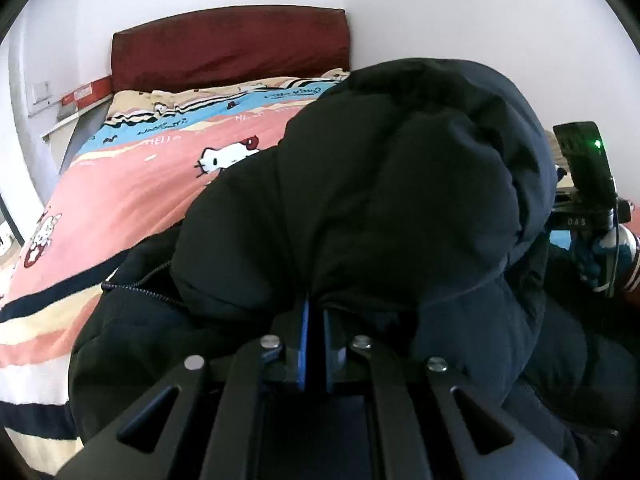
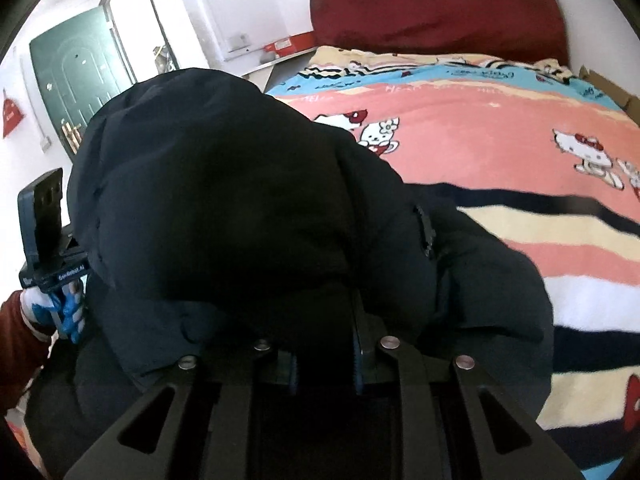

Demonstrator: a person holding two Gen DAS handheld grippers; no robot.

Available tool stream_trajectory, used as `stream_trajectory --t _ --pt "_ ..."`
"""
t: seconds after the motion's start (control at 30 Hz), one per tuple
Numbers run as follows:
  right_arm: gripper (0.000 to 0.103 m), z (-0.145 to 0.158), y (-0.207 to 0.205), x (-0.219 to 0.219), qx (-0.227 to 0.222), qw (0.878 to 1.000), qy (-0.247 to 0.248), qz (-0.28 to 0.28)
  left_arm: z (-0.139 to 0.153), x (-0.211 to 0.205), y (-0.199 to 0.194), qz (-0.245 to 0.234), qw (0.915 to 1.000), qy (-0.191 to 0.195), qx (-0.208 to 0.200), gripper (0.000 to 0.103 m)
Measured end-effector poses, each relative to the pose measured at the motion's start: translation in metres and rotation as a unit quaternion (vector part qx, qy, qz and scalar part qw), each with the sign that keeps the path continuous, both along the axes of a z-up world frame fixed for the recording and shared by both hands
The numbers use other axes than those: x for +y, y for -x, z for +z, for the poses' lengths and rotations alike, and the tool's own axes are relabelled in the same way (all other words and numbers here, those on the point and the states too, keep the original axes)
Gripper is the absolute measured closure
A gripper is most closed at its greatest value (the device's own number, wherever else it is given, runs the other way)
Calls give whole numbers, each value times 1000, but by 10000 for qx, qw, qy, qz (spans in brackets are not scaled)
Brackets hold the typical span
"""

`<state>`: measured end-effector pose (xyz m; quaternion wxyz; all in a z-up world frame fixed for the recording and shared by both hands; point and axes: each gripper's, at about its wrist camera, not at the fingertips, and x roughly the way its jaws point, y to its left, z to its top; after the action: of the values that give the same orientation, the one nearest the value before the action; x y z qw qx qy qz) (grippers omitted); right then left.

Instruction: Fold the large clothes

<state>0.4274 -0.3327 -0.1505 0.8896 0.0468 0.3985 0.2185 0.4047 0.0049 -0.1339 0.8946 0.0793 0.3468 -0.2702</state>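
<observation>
- Left wrist view, far left: shelf with red box (image 1: 86, 92) against the wall, beside the bed's dark red headboard (image 1: 230, 50).
- Left to centre: cartoon-cat blanket (image 1: 132, 200) in pink, blue and cream, spread flat as the folding surface.
- Centre: black padded jacket (image 1: 360, 200), its near part lifted into a mound while the rest lies on the blanket; a zipper edge trails at lower left.
- Centre bottom: left gripper (image 1: 316, 312), blue-padded jaws clenched on a jacket edge, apparently to carry that edge over in a fold.
- Far right: the other tool's housing with a green light, held by a gloved hand (image 1: 596, 260).
- Right wrist view, far left: green door (image 2: 76, 76); below it the left-hand tool in a gloved hand (image 2: 60, 312).
- Centre: same jacket, bulging up in front of the lens.
- Centre bottom: right gripper (image 2: 356, 320), jaws buried under fabric; probably pinching the jacket, but cannot tell.
- Right: blanket running back to the headboard.
</observation>
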Motion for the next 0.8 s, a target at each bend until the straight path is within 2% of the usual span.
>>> stream_trajectory --t 0.1,0.3,0.43,0.57,0.7,0.8 --pt "80 2 2 0 7 10000 52 -8 -1 -1 2 -3 10000 -83 3 98" --pt "68 9 11 2 29 10000 30 -88 2 -2 0 103 9998 -92 111 98" --pt "56 17 21 -3 59 9999 27 -153 6 -2 -8 212 9995 -79 218 97" --pt "50 24 30 -15 118 9994 65 -318 10 5 -11 367 9985 88 404 96" --pt "49 34 34 -30 115 9986 73 -514 12 5 -10 387 9983 -37 426 96" --pt "48 56 21 -39 -107 9975 -128 -694 11 4 -8 387 9981 -78 467 96"
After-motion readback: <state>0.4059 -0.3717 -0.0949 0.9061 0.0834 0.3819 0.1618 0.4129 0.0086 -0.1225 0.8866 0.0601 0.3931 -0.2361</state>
